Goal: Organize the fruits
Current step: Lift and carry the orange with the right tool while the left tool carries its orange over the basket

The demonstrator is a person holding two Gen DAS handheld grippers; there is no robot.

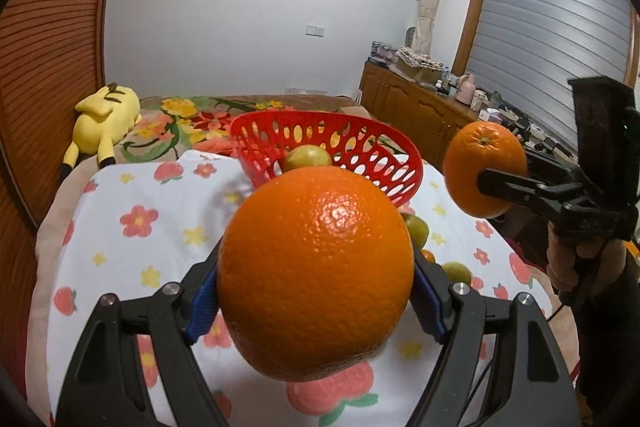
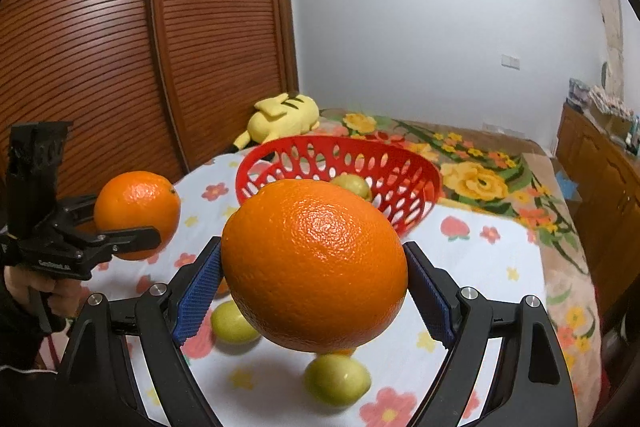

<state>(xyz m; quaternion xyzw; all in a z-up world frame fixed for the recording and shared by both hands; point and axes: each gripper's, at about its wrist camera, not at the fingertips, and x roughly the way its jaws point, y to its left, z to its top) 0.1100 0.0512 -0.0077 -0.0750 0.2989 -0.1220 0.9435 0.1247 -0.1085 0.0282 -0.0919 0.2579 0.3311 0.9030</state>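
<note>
1. The left gripper [image 1: 316, 303] is clamped on a large orange [image 1: 316, 273], blue pads pressed to both its sides, holding it up off the table.
2. The right gripper [image 2: 314, 293] grasps a second orange [image 2: 314, 271] the same way, also lifted clear of the cloth; a hand [image 1: 568, 263] holds its handle.
3. The flowered tablecloth [image 1: 132, 195] covers the table beneath both grippers.
4. A red basket [image 2: 404, 179] with oval holes sits tilted at the far end of the cloth, beyond both oranges.
5. A yellow plush toy [image 1: 104, 119] lies on the flowered bedspread behind the table.
6. One greenish-yellow fruit [image 2: 352, 185] rests inside the basket.
7. Two more green fruits [image 2: 336, 379] lie loose on the cloth under the right gripper.
</note>
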